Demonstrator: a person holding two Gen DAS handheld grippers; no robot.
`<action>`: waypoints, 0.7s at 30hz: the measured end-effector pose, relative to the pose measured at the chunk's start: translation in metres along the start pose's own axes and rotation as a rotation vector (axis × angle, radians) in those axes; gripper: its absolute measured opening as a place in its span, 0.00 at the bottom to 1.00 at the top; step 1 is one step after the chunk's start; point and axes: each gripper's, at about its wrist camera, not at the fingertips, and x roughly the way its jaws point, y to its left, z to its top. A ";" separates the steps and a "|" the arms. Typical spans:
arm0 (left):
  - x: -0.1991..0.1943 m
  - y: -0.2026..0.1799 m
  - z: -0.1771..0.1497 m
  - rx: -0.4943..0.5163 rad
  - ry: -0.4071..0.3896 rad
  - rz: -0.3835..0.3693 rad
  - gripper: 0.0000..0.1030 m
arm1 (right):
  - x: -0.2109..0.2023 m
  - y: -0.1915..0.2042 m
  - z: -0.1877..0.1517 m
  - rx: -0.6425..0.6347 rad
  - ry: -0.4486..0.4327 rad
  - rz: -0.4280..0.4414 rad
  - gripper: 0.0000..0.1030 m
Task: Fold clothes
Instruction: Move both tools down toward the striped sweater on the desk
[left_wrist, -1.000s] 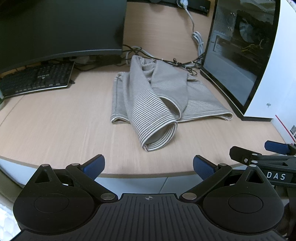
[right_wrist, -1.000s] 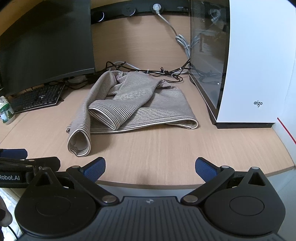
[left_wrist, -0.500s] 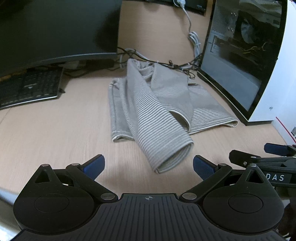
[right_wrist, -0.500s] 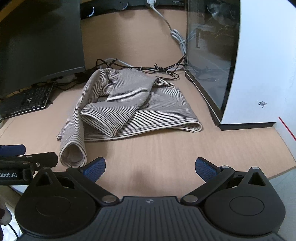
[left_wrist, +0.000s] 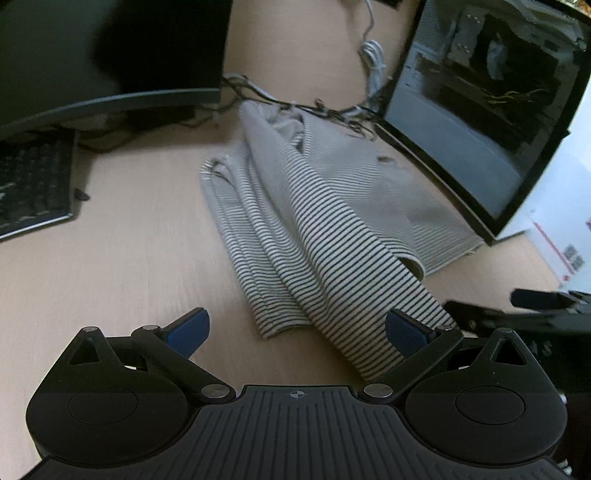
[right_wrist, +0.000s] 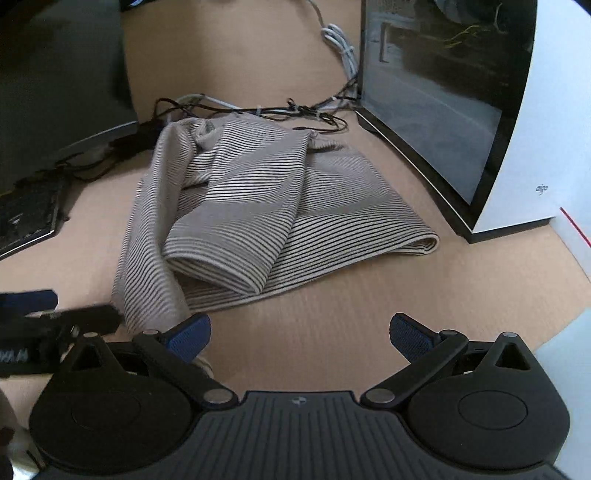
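Observation:
A grey and white striped garment lies loosely folded on the wooden desk, with one long sleeve reaching toward the front edge. My left gripper is open just above that sleeve end, which lies between the blue pads and against the right pad. My right gripper is open over bare desk in front of the garment, and its left pad is next to the sleeve end. Each gripper shows at the edge of the other's view.
A dark monitor and a keyboard stand at the left. A white computer case with a glass panel stands close on the right. Tangled cables run behind the garment. The desk edge curves at the front right.
Both grippers have moved forward over the desk toward the garment. The sleeve end now lies between the left gripper's pads. Both stay open.

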 end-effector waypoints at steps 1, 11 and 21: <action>0.001 0.003 0.002 0.004 -0.004 -0.018 1.00 | 0.001 0.002 0.003 0.007 0.006 -0.014 1.00; 0.033 0.003 0.052 -0.053 -0.022 -0.084 1.00 | 0.024 -0.013 0.051 0.040 0.001 -0.054 1.00; 0.081 -0.016 0.084 -0.166 0.045 0.123 0.76 | 0.127 -0.035 0.118 0.069 0.102 0.328 1.00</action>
